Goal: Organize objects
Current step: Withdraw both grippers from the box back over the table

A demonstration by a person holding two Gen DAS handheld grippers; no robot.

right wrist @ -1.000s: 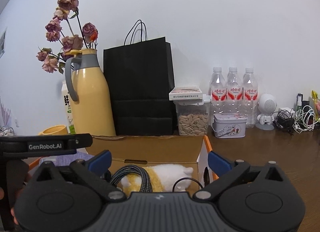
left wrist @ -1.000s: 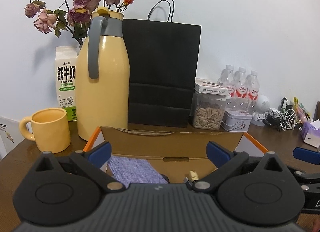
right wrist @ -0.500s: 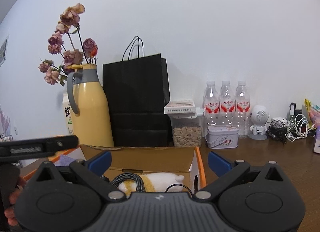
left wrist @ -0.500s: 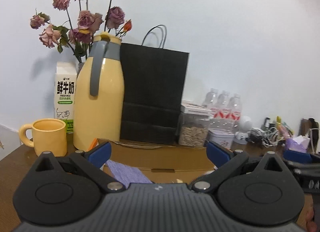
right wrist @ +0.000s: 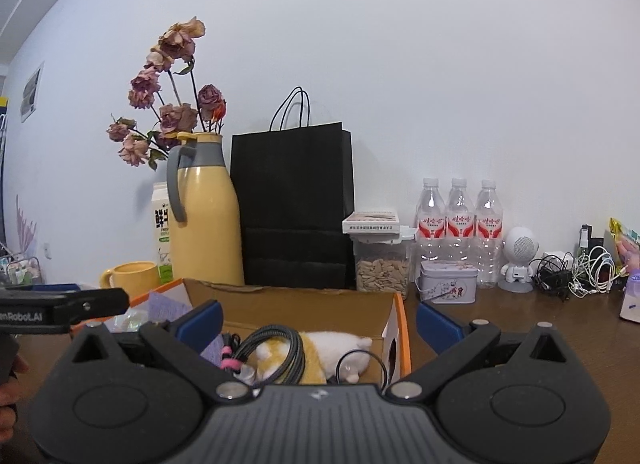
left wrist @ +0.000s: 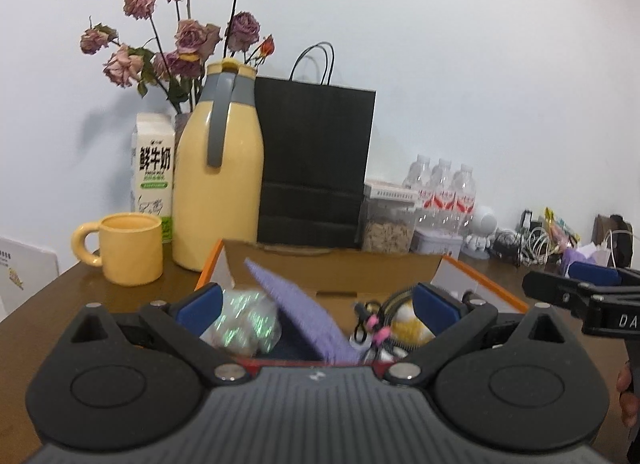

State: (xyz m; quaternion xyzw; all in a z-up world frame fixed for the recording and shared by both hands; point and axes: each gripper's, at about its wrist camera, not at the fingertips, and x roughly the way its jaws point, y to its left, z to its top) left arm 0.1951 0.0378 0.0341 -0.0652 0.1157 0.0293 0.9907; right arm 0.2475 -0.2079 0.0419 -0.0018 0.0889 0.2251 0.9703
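Observation:
An open cardboard box (left wrist: 332, 264) (right wrist: 288, 298) with orange edges sits on the brown table. It holds a purple cloth (left wrist: 296, 308) (right wrist: 168, 306), a shiny crumpled wrapper (left wrist: 244, 322), a coiled dark cable (right wrist: 276, 344) and a yellow-and-white plush toy (right wrist: 332, 346) (left wrist: 408, 322). My left gripper (left wrist: 316, 304) hovers open over the box's near left part. Over its near right part my right gripper (right wrist: 319, 324) is also open. Nothing is held between either pair of blue pads. Each gripper shows at the edge of the other's view.
Behind the box stand a yellow mug (left wrist: 128, 250), a milk carton (left wrist: 154, 171), a yellow flask (left wrist: 220, 183), dried roses (left wrist: 188, 35), a black paper bag (left wrist: 314, 163), a seed jar (right wrist: 382, 270), a tin (right wrist: 448, 282), water bottles (right wrist: 460, 223) and tangled cables (right wrist: 576, 272).
Both grippers have drawn back and risen from the box. More of the box's contents shows in the left wrist view. Both stay open.

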